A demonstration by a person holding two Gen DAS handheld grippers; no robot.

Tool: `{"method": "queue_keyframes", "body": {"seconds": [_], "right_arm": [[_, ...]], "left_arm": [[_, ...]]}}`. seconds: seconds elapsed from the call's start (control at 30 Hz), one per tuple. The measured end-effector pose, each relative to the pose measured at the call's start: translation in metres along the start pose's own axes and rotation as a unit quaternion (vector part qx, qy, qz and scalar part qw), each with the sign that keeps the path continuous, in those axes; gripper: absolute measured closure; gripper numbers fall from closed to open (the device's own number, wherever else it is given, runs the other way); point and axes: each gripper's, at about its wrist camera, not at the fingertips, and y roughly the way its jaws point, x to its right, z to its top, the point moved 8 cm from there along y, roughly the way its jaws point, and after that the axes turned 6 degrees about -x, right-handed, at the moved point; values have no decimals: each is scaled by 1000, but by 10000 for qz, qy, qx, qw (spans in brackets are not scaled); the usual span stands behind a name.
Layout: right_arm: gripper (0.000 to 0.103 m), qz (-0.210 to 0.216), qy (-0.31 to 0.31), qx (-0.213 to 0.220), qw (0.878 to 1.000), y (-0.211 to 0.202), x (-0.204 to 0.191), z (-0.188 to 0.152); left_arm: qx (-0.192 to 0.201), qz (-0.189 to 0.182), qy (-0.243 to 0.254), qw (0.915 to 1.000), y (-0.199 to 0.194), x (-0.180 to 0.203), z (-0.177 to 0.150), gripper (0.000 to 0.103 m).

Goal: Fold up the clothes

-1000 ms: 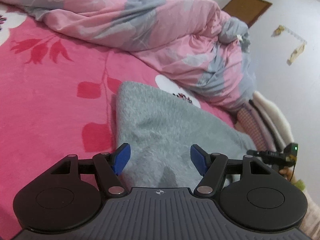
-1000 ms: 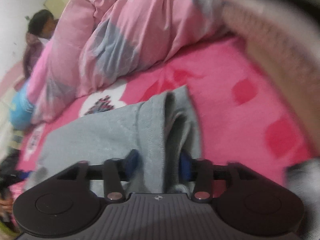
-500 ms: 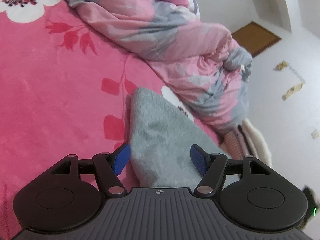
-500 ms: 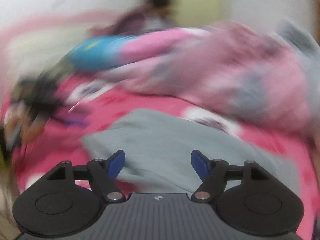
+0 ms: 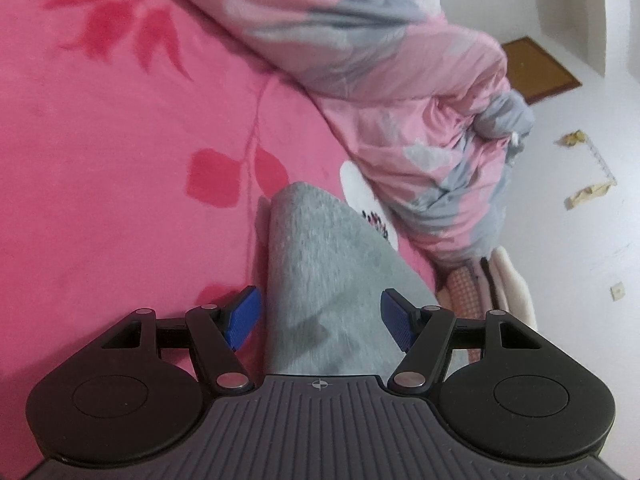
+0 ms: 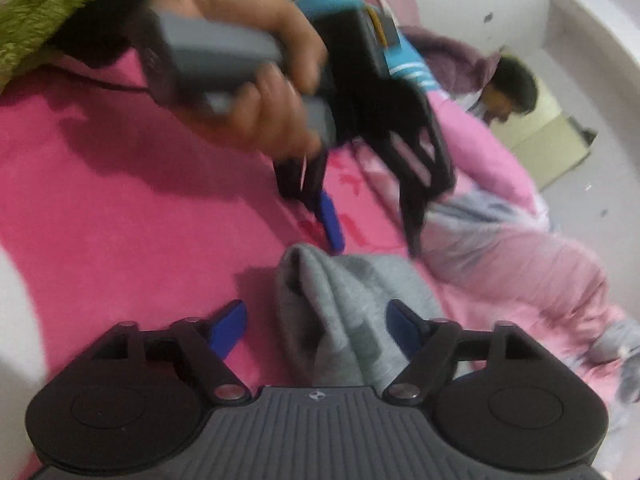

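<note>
A grey fleece garment (image 5: 320,272) lies on the pink bed sheet (image 5: 120,168), folded into a narrow strip that tapers away from me. My left gripper (image 5: 320,316) hovers over its near end, open, the cloth lying between the blue pads without being pinched. In the right wrist view the garment (image 6: 344,304) shows a bunched fold. My right gripper (image 6: 316,320) straddles it, its jaws opening, and the pads stand off the cloth. Beyond it a hand (image 6: 256,92) holds the left gripper (image 6: 374,236), which points down at the garment's far end.
A crumpled pink and grey duvet (image 5: 400,80) lies along the bed's far side. Folded blankets (image 5: 504,280) are stacked by the white wall. A person (image 6: 508,88) sits beyond the duvet. Green fuzzy fabric (image 6: 48,0) fills the upper left corner.
My right gripper let go of the grey cloth it pinched, spread its jaws and swung round to face the left gripper. The left gripper rolled and shifted along the garment, staying equally wide.
</note>
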Motion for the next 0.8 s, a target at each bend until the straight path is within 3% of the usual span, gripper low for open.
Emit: {"method": "queue_keyframes", "body": {"seconds": [0.07, 0.2, 0.27, 0.3, 0.33, 0.37, 0.4, 0.43, 0.53, 0.8], "right_arm": [[10, -145, 85, -104, 9998, 3, 8, -1], [10, -213, 393, -359, 9984, 14, 25, -8], [13, -107, 628, -494, 9967, 22, 33, -11], [18, -92, 657, -580, 9961, 25, 34, -14], [39, -77, 687, -666, 9954, 27, 36, -17], [70, -62, 717, -751, 9946, 29, 37, -19], [83, -46, 759, -787, 9940, 32, 38, -21], [88, -30, 802, -823, 9934, 35, 39, -22], [90, -192, 637, -750, 9950, 29, 36, -17], [91, 127, 955, -486, 9942, 17, 30, 23]], "left_arm": [[-88, 13, 85, 9999, 13, 3, 5, 37], [-176, 0, 98, 9998, 31, 6, 13, 42], [-236, -4, 61, 9997, 38, 5, 14, 58], [-276, 18, 45, 9996, 41, 3, 14, 76], [-296, 71, 61, 9995, 43, 1, 14, 91], [-277, 72, 24, 9996, 43, 0, 14, 92], [-240, 34, -54, 9997, 42, -1, 15, 94], [-204, -4, -132, 9997, 41, -2, 15, 95], [-44, -85, -204, 9997, 31, -2, 19, 96], [304, 46, -107, 9995, -28, -4, 32, 97]]}}
